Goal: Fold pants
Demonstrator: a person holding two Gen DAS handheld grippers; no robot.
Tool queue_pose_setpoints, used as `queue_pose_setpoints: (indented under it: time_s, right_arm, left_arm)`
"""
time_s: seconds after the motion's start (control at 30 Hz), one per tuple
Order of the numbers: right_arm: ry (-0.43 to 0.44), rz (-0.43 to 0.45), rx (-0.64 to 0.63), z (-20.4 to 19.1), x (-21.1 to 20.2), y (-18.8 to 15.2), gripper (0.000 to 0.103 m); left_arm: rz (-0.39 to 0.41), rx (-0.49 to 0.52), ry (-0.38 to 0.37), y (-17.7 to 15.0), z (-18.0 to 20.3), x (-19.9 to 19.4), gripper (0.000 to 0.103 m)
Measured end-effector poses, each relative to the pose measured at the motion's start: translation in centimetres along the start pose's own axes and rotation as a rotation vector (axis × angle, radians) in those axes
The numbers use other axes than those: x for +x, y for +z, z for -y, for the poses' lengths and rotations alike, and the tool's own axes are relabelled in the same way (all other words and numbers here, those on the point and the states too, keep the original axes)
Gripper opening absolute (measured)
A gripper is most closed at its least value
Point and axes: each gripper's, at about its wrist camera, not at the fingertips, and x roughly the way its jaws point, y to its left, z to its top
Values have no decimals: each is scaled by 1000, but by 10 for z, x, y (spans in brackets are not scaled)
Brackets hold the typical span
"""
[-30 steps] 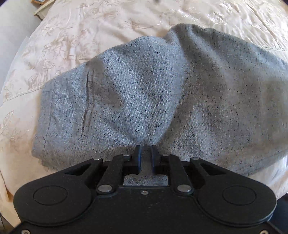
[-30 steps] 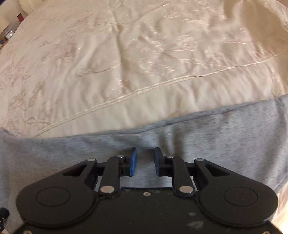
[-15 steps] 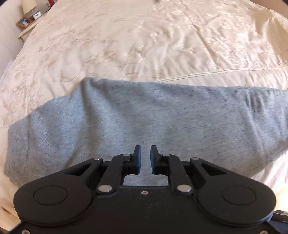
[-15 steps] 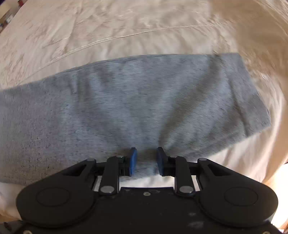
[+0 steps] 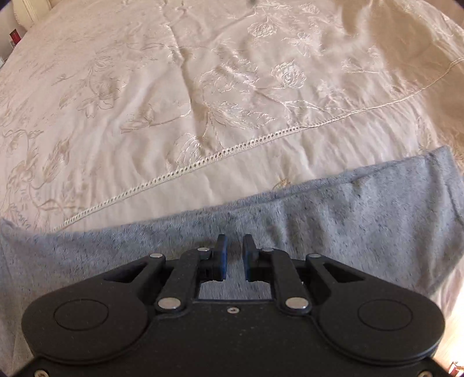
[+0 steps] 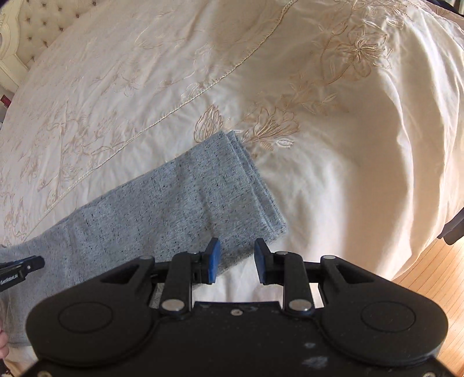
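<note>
Risk: the grey speckled knit pants (image 6: 162, 214) lie as a long strip near the bed edge on the slick cream embroidered satin bedspread (image 6: 333, 179); a pull at the stacked hems could slide or split the layers. Left tool (image 5: 232, 249) has a narrow gap, hovering over fabric, nothing pinched. Right tool (image 6: 237, 255) is wider apart, empty, near the hem corner.

A cream bedspread (image 5: 203, 87) embroidered with pale flowers and crossed by an eyelet seam (image 5: 185, 171) covered the bed. A tufted cream headboard (image 6: 43, 23) stood at the far left, and sunlit wooden floor (image 6: 435, 278) showed lower right
</note>
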Motion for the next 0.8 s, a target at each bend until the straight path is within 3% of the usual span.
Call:
queue_pose_setpoints:
  time_s: [0.13, 0.33, 0.6, 0.8]
  right_arm:
    - [22, -12, -21, 7, 2, 7, 28]
    - [28, -21, -85, 13, 12, 22, 29]
    - [67, -74, -183, 11, 49, 56, 31]
    - [121, -126, -214, 17, 75, 69, 33]
  left_arm:
    - [-50, -30, 66, 22, -2, 30, 20]
    - [-51, -31, 110, 31, 2, 29, 20]
    - [-11, -134, 83, 27, -11, -11, 20]
    - [-42, -198, 70, 6, -20, -26, 20]
